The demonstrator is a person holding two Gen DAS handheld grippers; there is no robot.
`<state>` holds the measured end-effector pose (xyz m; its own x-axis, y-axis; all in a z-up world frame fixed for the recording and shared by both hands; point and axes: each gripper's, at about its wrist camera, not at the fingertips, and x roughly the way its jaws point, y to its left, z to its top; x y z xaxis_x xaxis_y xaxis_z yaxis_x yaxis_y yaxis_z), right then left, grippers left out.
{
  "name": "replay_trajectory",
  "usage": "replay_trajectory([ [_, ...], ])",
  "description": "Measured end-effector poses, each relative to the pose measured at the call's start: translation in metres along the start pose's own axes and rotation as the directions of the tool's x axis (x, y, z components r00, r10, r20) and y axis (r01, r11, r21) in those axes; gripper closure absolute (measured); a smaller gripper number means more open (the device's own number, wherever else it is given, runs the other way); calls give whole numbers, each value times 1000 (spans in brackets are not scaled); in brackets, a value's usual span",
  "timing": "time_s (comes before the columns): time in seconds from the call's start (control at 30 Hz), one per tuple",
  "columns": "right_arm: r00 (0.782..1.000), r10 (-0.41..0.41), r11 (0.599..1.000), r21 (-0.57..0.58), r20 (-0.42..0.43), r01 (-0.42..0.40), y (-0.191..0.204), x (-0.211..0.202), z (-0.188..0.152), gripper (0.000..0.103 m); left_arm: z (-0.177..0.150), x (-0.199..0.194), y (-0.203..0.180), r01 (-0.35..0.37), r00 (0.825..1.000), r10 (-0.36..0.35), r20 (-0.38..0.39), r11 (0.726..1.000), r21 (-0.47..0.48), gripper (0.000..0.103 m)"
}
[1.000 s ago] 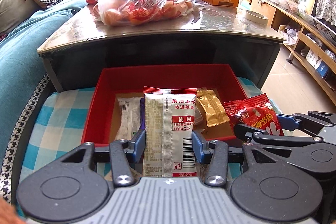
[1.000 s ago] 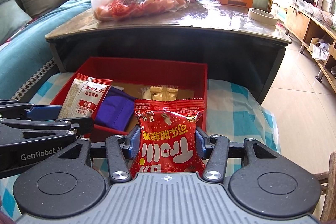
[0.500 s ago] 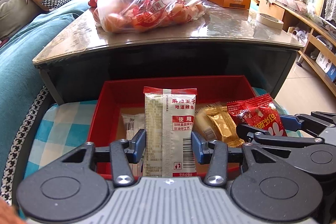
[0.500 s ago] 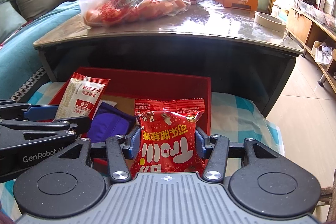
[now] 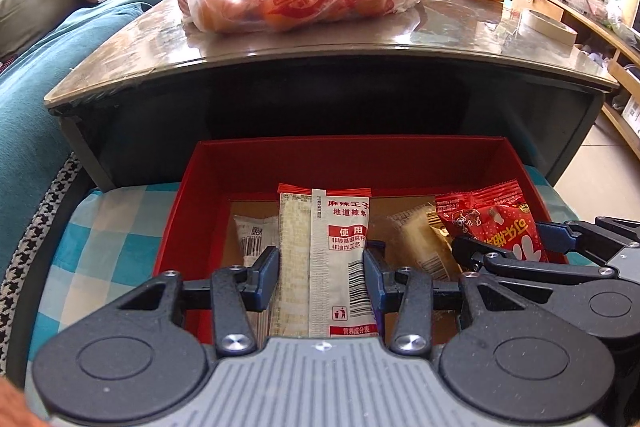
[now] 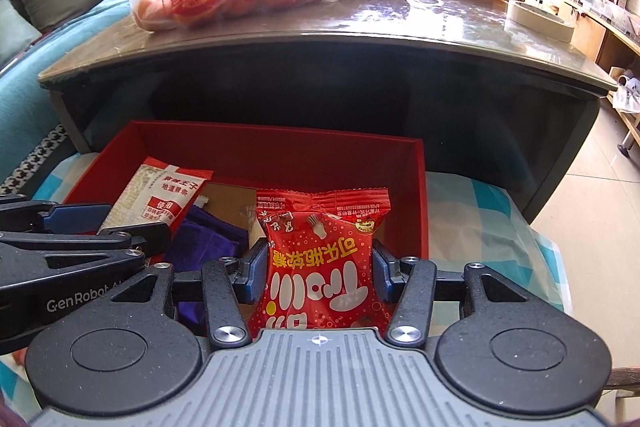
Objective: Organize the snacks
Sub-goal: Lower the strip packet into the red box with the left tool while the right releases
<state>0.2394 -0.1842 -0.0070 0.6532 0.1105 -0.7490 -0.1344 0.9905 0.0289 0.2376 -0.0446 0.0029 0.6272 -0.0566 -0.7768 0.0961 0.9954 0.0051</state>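
Over the last second both grippers came forward and down over the red box (image 5: pixel 400 155): its far wall sat larger and lower in both wrist views than before, and the near rim slipped under the gripper bodies. Means both packets were now inside the box footprint, so the drop step looked close.

Left gripper (image 5: pixel 321 277) was clenched on the white spicy-strip packet (image 5: pixel 324 259), jaws closing a bit further, packet upright between the pads, over the box's middle near the front rim. Right gripper (image 6: pixel 320 269) gripped the red candy packet (image 6: pixel 324 267), hold unchanged, over the box's right half, near its right wall.

Already in the box: a purple pouch (image 6: pixel 204 243) at the left side, a white wrapped bar (image 5: pixel 256 239) and gold-wrapped pieces (image 5: pixel 420 247) on the floor — the gold ones were blurred, so probably two, can't be sure.

Pose: both grippers pitched steeply down and forward, side by side, left one's fingers visible at the left edge of the right view. Box sat on the checked cloth (image 5: pixel 100 227), tucked against the coffee table (image 5: pixel 320 39).
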Motion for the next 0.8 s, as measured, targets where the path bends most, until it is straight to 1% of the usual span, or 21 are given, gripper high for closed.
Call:
replay_trajectory([
  [0.07,1000,2,1000,-1,0,-2,0,5,1,43,1,5,1,8,1000,-8,8,1000,3,28],
  [0.2,1000,3,1000,-6,11,-3,-1,10,2,43,0,15,2,11,1000,-11,-6,1000,-5,31],
  [0.23,1000,6,1000,-9,14,-6,-1,11,2,43,0,18,1,18,1000,-18,-14,1000,-1,40],
  [0.27,1000,14,1000,-10,19,-14,-1,12,2,43,-1,21,-1,19,999,-19,-27,1000,7,43],
  [0.3,1000,16,1000,-17,19,-15,1,12,3,43,-2,22,-3,2,1000,-1,-22,1000,17,44],
  [0.37,1000,-4,999,-46,31,5,4,13,2,43,-3,25,-4,-9,1000,10,-22,1000,25,44],
  [0.47,1000,5,999,-45,15,-4,3,21,3,40,-4,31,1,7,998,-8,-60,1000,-6,43],
  [0.57,1000,1,999,-49,15,0,4,24,1,37,-6,32,-1,-14,998,15,-60,1000,10,42],
  [0.67,1000,-7,999,-46,8,7,3,24,2,35,-5,29,2,-12,998,12,-60,1000,-2,37],
  [0.7,1000,-8,999,-46,8,8,3,23,2,35,-5,27,2,-11,998,11,-60,1000,-5,34],
  [0.73,1000,-12,999,-48,8,12,2,21,2,34,-6,25,3,-13,998,13,-59,1000,-7,31],
  [0.8,1000,-29,998,-55,10,29,3,18,2,30,-6,22,6,-15,998,15,-53,1000,-11,29],
])
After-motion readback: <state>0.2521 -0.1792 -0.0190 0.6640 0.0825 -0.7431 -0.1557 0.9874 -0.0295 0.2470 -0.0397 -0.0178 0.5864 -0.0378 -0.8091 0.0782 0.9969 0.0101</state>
